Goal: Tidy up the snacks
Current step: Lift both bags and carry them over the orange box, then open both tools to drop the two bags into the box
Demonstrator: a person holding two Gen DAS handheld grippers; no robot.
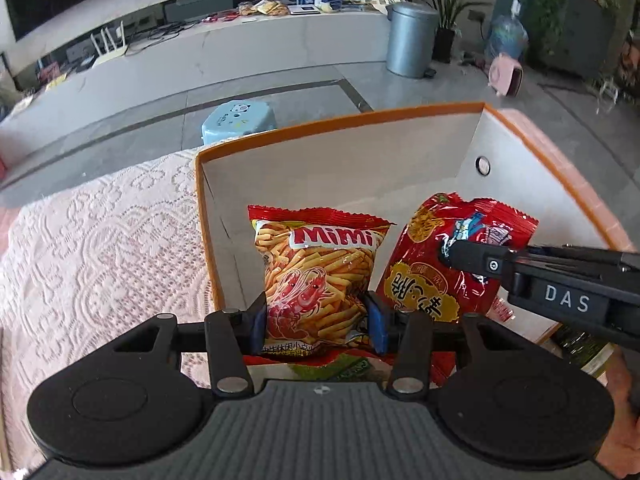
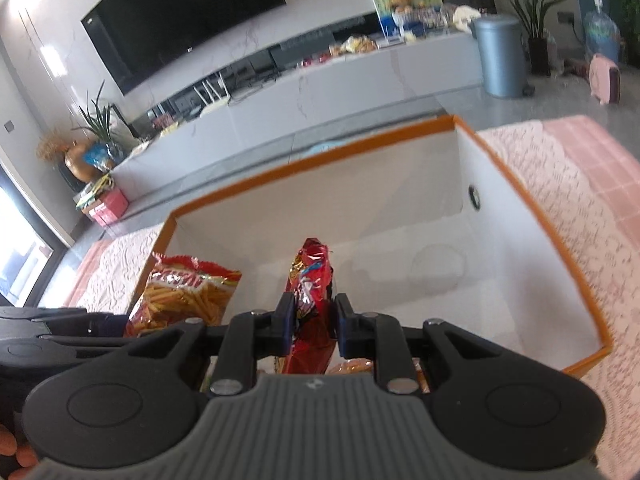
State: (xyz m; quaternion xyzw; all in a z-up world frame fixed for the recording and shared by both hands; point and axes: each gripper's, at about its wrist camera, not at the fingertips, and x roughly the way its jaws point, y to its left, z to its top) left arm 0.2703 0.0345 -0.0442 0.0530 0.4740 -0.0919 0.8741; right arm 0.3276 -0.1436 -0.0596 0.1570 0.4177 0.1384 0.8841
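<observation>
My left gripper (image 1: pixel 316 322) is shut on a red and yellow Mimi shrimp-stick bag (image 1: pixel 320 272), held upright inside the left part of a white box with an orange rim (image 1: pixel 340 124). To its right, my right gripper (image 1: pixel 450 252) pinches a crinkled red snack bag (image 1: pixel 424 268) edge-on. In the right wrist view the right gripper (image 2: pixel 312 326) is shut on that red snack bag (image 2: pixel 310 280), over the white box (image 2: pixel 304 164). The Mimi bag (image 2: pixel 184 292) shows at lower left there.
The box stands on a pink lace cloth (image 1: pixel 100 240). More snack packets (image 2: pixel 352 366) lie below the grippers. On the floor beyond stand a light blue stool (image 1: pixel 238 118) and a grey bin (image 1: pixel 410 38). The box's right half (image 2: pixel 460 272) holds nothing.
</observation>
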